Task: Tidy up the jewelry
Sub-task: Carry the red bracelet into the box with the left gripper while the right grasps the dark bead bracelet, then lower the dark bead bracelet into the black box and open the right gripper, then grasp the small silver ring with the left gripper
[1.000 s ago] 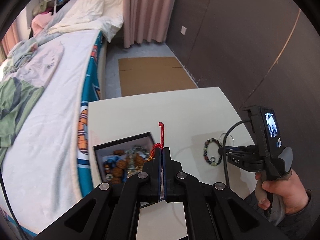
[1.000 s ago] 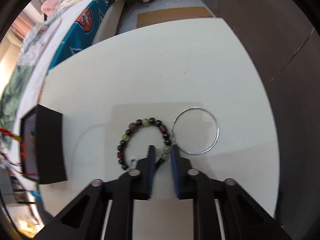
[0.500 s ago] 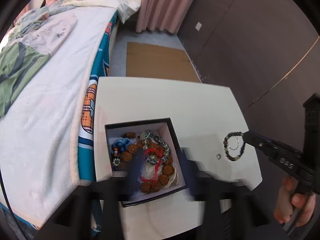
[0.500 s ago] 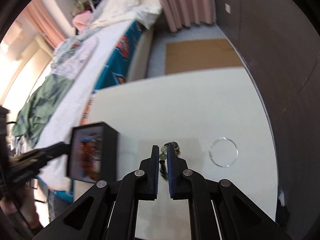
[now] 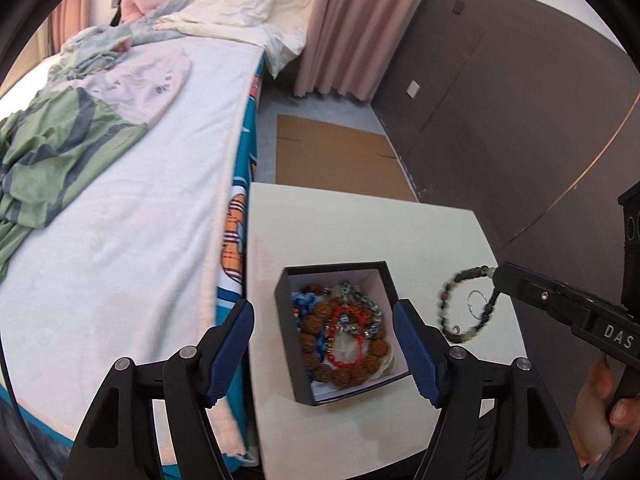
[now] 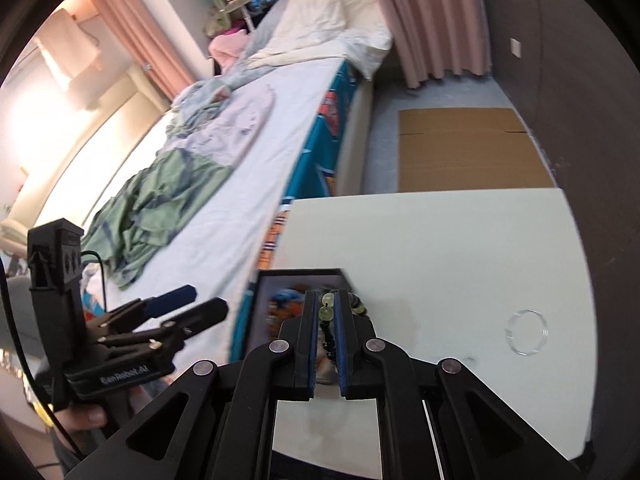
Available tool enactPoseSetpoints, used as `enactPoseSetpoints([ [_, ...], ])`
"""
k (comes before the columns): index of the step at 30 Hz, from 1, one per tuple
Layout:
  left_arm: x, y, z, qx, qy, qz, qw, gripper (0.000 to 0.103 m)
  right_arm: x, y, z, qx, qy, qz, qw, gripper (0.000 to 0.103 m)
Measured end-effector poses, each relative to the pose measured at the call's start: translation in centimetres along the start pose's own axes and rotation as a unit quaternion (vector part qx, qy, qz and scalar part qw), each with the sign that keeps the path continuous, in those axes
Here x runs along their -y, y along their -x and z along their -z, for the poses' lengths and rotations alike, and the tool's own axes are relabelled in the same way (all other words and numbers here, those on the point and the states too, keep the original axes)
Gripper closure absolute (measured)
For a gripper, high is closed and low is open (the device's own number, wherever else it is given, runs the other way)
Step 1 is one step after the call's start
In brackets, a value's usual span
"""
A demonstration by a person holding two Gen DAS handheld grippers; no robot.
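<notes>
A black jewelry box [image 5: 384, 276] stands on the white table [image 5: 340, 224] near its bed-side edge. It holds brown bead strands and a red cord bracelet [image 5: 347, 334]. My left gripper [image 5: 323, 316] is open and empty, above the box. My right gripper [image 6: 327, 300] is shut on a dark and green beaded bracelet [image 5: 464, 304], which hangs above the table to the right of the box. The right gripper also shows in the left wrist view [image 5: 496, 280]. A thin silver ring [image 6: 526, 332] lies on the table at the right.
A bed [image 5: 120, 200] with a white sheet and green clothes runs along the table's left side. Flat cardboard [image 5: 340, 156] lies on the floor beyond the table. A dark wall [image 5: 500, 120] stands at the right.
My left gripper has let the red cord bracelet fall into the box and opened. My right gripper has shut on the beaded bracelet, lifted it off the table and carried it toward the box.
</notes>
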State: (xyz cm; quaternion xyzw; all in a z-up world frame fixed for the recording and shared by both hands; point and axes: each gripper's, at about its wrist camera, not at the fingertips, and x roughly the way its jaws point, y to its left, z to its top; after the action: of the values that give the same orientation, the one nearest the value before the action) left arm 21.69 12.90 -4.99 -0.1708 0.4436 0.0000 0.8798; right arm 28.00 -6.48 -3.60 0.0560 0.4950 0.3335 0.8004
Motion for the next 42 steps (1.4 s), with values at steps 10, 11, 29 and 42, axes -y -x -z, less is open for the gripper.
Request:
enactPoseSetpoints([
  [10,-0.3,0.6,0.3,0.028,0.008,-0.016,0.9994,0.028,1.5,-2.3,2.5,-0.008,-0.048,0.011,0.999,0.048],
  [11,0.1,0.5,0.4,0.028,0.001,-0.015,0.9995,0.026,2.0,-2.2,2.9,-0.010,-0.049,0.015,0.999,0.046],
  [29,10.6,-2.8,0.3,0.008,-0.091,0.029,0.9954,0.007,13.4,6.9,7.2,0.049,-0.131,0.078,0.987,0.022],
  [42,17.2,-7.1,1.1,-0.043,-0.169,0.025,0.9843,0.007,19.8,9.0,9.8,0.072,-0.204,0.097,0.972,0.022],
])
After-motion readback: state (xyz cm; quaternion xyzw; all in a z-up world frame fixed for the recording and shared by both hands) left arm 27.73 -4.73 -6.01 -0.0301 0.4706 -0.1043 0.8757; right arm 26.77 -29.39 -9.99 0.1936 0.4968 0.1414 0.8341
